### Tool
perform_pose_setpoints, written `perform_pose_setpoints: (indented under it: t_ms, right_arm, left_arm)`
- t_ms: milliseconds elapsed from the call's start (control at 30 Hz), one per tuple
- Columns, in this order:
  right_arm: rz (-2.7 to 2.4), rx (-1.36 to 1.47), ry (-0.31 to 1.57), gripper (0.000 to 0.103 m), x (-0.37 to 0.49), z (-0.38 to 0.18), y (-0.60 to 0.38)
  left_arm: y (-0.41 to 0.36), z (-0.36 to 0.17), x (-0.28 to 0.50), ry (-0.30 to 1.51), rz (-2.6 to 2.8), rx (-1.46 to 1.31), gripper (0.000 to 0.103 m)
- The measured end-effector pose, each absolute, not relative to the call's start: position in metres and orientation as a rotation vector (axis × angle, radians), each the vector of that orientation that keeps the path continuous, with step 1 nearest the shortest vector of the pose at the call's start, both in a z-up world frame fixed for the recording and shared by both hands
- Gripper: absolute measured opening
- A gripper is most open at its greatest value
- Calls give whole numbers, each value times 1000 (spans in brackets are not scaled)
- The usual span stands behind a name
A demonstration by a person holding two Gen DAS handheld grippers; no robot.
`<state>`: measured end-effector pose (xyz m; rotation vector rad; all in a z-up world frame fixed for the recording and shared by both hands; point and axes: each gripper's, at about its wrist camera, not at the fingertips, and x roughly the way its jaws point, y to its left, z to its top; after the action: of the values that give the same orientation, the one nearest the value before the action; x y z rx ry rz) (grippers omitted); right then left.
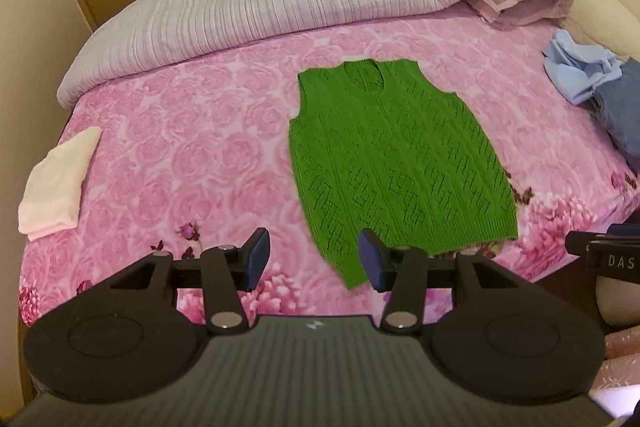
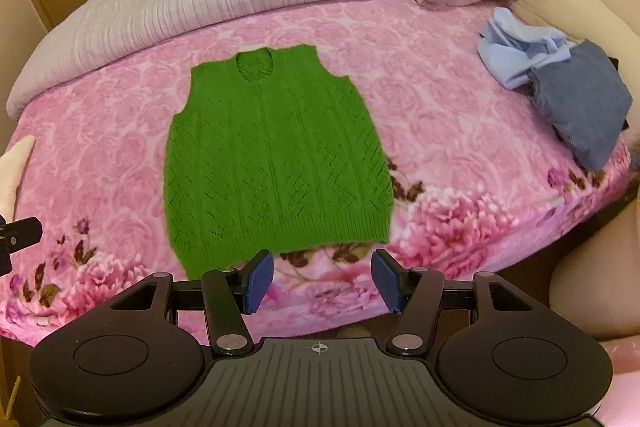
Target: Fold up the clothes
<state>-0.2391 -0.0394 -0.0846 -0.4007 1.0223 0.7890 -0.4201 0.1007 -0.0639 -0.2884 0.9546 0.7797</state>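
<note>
A green knitted sleeveless vest [image 1: 394, 155] [image 2: 276, 155] lies spread flat on the pink rose-patterned bedspread [image 1: 180, 147] [image 2: 440, 115], neck toward the far side and ribbed hem toward me. My left gripper [image 1: 314, 263] hovers open above the near edge of the bed, just off the vest's near left hem corner, with nothing between its blue pads. My right gripper [image 2: 322, 281] is open too, above the bedspread just in front of the hem's right half, empty. The right gripper's tip shows at the right edge of the left wrist view.
A folded white cloth [image 1: 60, 183] lies at the bed's left edge. A light blue garment [image 2: 516, 47] and a grey-blue one [image 2: 584, 107] are piled at the right. A rolled grey quilt [image 1: 280, 3] and a mauve pillow [image 1: 520, 3] lie along the far side.
</note>
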Motion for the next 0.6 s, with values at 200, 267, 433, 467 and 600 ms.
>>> perform_pose_setpoints:
  t_ms: [200, 267, 433, 467, 600]
  right_arm:
    - [767, -397, 1030, 58, -240, -86, -48]
    - [767, -401, 1034, 58, -239, -86, -48]
    - [773, -413, 1047, 58, -231, -89, -47]
    - [775, -418, 1046, 58, -229, -88, -46]
    - [791, -436, 1029, 58, -222, -86, -40]
  left_arm:
    - [95, -69, -418, 972, 768, -289, 45]
    - [94, -70, -417, 978, 766, -291, 45]
    - [93, -73, -407, 994, 771, -297, 45]
    - [93, -74, -404, 997, 773, -298, 45]
    - [96, -75, -394, 1007, 791, -306, 45]
